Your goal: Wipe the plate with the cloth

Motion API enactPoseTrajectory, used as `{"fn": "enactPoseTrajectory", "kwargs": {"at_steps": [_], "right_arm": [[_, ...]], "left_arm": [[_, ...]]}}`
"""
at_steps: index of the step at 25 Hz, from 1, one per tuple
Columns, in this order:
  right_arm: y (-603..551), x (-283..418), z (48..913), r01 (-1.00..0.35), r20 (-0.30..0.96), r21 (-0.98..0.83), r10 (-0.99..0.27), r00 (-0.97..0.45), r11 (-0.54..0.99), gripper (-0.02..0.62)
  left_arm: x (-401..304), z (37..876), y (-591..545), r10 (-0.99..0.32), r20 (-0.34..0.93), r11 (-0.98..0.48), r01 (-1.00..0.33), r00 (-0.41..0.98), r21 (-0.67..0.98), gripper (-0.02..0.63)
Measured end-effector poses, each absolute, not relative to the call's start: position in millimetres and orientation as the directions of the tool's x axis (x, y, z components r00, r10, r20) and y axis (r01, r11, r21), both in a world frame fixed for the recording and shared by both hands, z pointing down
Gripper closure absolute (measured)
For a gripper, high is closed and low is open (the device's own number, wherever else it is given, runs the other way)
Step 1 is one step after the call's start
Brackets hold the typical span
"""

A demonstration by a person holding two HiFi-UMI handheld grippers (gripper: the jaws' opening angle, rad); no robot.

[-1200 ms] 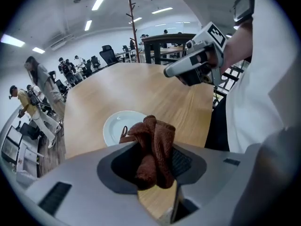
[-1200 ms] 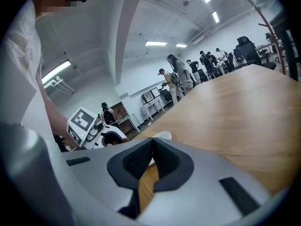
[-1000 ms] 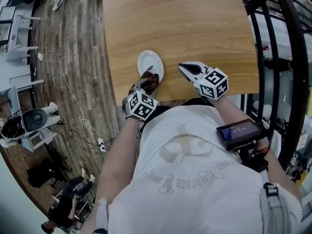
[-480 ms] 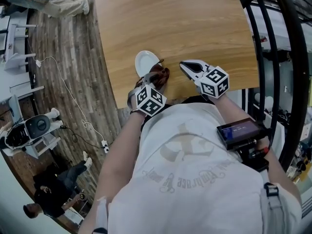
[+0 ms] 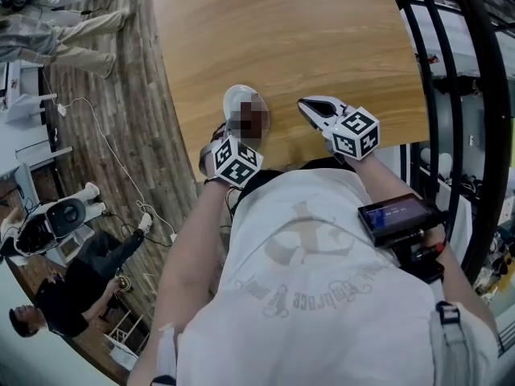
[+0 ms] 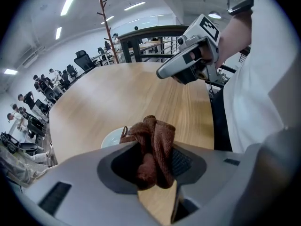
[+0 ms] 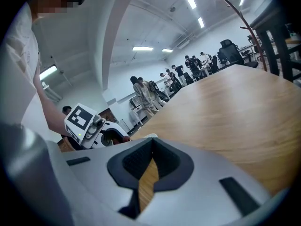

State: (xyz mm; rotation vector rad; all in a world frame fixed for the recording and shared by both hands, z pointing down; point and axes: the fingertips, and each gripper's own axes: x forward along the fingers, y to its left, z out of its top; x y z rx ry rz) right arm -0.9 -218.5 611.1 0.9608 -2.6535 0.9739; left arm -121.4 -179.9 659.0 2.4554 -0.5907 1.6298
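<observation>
A small white plate [image 5: 236, 100] lies near the front edge of the wooden table [image 5: 306, 30]. My left gripper [image 6: 153, 147] is shut on a bunched brown cloth [image 6: 154, 142], and the plate [image 6: 111, 138] shows just beyond its jaws. In the head view the left gripper [image 5: 244, 133] sits at the plate's near side; a mosaic patch hides its tips and the cloth. My right gripper [image 5: 312, 108] rests low over the table to the right of the plate, jaws together with nothing in them, also seen as the right gripper [image 7: 151, 149] in its own view.
The table's front edge runs just before the person's body. A black railing [image 5: 451, 71] stands at the right. Wooden floor with a white cable [image 5: 113, 147] and people lies to the left. A small screen device [image 5: 398, 215] sits on the right forearm.
The left gripper with the cloth swung right, off the plate's right side, then came back left over the plate's near part. The right gripper has stayed put.
</observation>
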Motion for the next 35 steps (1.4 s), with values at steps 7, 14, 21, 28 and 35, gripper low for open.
{"fn": "enactPoseTrajectory", "kwargs": {"at_steps": [7, 14, 21, 28, 35], "right_arm": [[-224.3, -3.7, 606.9, -0.621, 0.342, -0.523, -0.523, -0.781, 0.584, 0.583], [-227.1, -4.6, 605.6, -0.625, 0.346, -0.523, -0.526, -0.777, 0.579, 0.583], [-221.6, 3.4, 613.5, -0.641, 0.362, -0.526, -0.535, -0.764, 0.559, 0.583], [-235.7, 7.4, 608.3, -0.663, 0.360, -0.517, -0.566, -0.742, 0.541, 0.583], [-245.1, 2.4, 598.6, -0.653, 0.350, -0.511, -0.558, -0.752, 0.559, 0.583]], "left_arm": [[-165.0, 657.1, -175.4, -0.288, 0.922, -0.873, -0.467, 0.260, -0.141, 0.436], [-164.9, 656.4, -185.7, -0.296, 0.921, -0.878, -0.452, 0.254, -0.157, 0.436], [-128.5, 660.2, -197.9, -0.278, 0.910, -0.906, -0.398, 0.307, -0.143, 0.436], [-113.0, 656.0, -213.1, -0.261, 0.901, -0.925, -0.356, 0.345, -0.132, 0.436], [-105.5, 654.8, -217.2, -0.261, 0.902, -0.925, -0.357, 0.344, -0.131, 0.437]]}}
